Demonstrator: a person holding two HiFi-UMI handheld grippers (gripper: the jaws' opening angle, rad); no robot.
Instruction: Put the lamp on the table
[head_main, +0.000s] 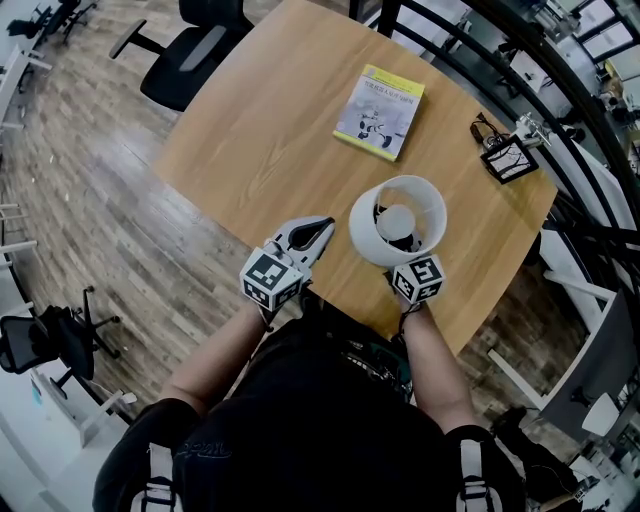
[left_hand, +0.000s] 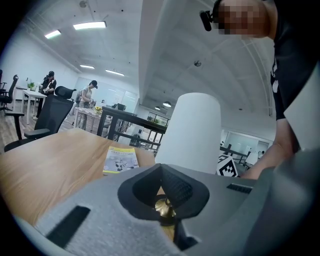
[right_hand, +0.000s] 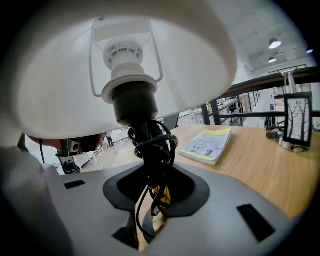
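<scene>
1. Two grippers work on the person's side of the book (head_main: 379, 111), over the near edge of the table (head_main: 270, 140); the lamp (head_main: 397, 222) is upright between them and the book, shade uppermost
2. Right gripper (right_hand: 156, 187): jaws pinching the lamp's stem below the socket, over the black cord (right_hand: 150, 145) wound round it
3. Left gripper (left_hand: 164, 192): beside the lamp, left of it and farther from the book. Jaws drawn near together, with a brass-coloured part (left_hand: 164, 206) showing in the slot; no view settles whether the pads press on it
4. Lamp foot is hidden under the shade and jaws, so I cannot read whether it touches the wood
5. Step judged: final set-down, with the lamp already over the table
6. Next move calls for: nudge toward the book, away from the edge; lower straight until the foot bears flat; then spread the right jaws without snagging the cord loops
</scene>
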